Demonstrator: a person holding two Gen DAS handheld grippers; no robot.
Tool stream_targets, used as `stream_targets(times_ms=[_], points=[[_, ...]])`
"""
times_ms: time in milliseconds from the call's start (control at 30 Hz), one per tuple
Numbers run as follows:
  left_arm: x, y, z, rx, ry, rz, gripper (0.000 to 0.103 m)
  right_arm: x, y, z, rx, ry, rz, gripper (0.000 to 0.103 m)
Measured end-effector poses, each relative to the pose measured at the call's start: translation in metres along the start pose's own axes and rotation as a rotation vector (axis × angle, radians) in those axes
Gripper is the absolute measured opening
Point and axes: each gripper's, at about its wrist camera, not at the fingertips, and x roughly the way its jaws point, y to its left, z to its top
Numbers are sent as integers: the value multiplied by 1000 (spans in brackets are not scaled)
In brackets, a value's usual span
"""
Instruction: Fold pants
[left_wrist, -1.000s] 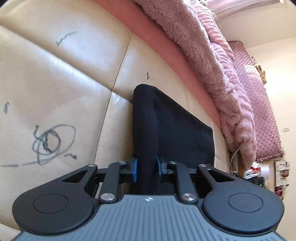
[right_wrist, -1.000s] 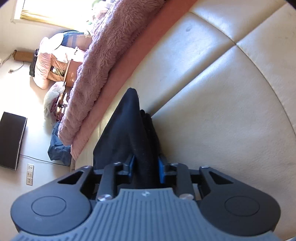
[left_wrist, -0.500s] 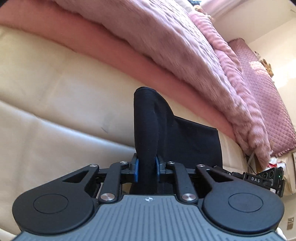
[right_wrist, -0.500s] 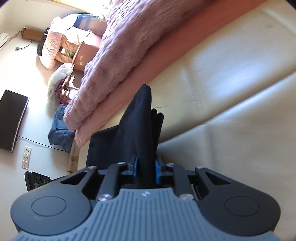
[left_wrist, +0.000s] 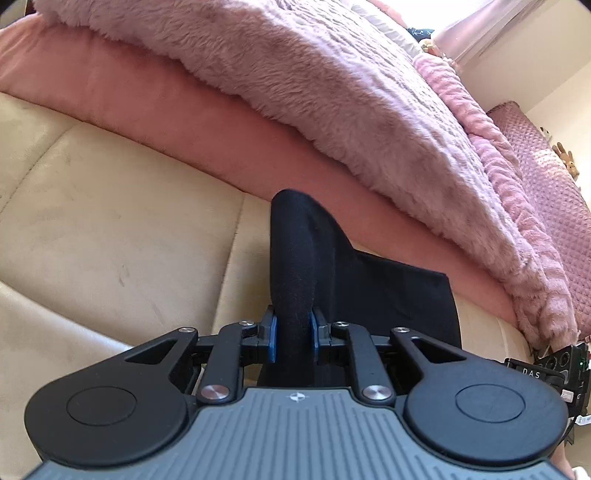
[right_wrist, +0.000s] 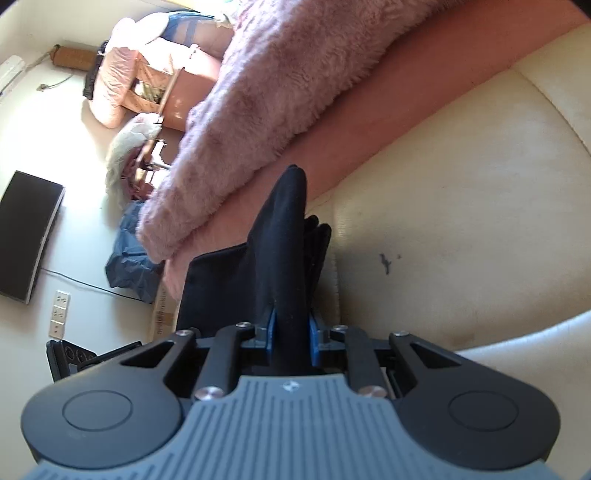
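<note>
Two grippers: each one pinches a bunch of the same black pants.
Left gripper (left_wrist: 293, 339): its blue pads press from both sides on a thick roll of black cloth that stands up between them.
Right gripper (right_wrist: 291, 334): its pads squeeze a tall peak of black cloth, with a few loose folds poking up just to the right of the peak.
Pants (left_wrist: 391, 295): held up over the cream leather sofa; in the left wrist view a flat panel of the cloth stretches away to the right of the pinched roll, ending in a straight edge near the pink cushion.
Pants in the right wrist view (right_wrist: 218, 284): the flat panel spreads to the left of the peak, toward the end of the sofa.
Sofa (left_wrist: 110, 229): cream leather with seams and a few dark pen marks (right_wrist: 386, 262).
Cushion (left_wrist: 192, 110): a long pink one along the far edge of the sofa seat.
Blanket (left_wrist: 295, 74): fluffy pink, lying on top of the cushion.
Far left in the right wrist view: a dark screen (right_wrist: 27, 234) and wall sockets (right_wrist: 59, 314).
</note>
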Motion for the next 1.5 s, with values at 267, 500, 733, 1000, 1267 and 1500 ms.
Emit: stream_targets(times_ms=[267,500,733,1000,1267,1500], points=[[16,27,-7,-8,10,-4,31,23,-19,6,7,23,-41,13],[5,1,-13,134,-10,172,51,30,-4,8,-71,25,-114,16],[-33,-46,-32,326,-90,420,49,8,53,-3,-342,-44,-310,39],[-102,-117,-65,445,-196,512,50,-49,137,-44,-653,-208,-427,73],[-156,-164,-107,458,-311,500,61,-126,186,-107,-768,-357,-383,82],[-177,-175,-148,422,-326,509,79,-159,196,-168,-748,-395,-471,82]])
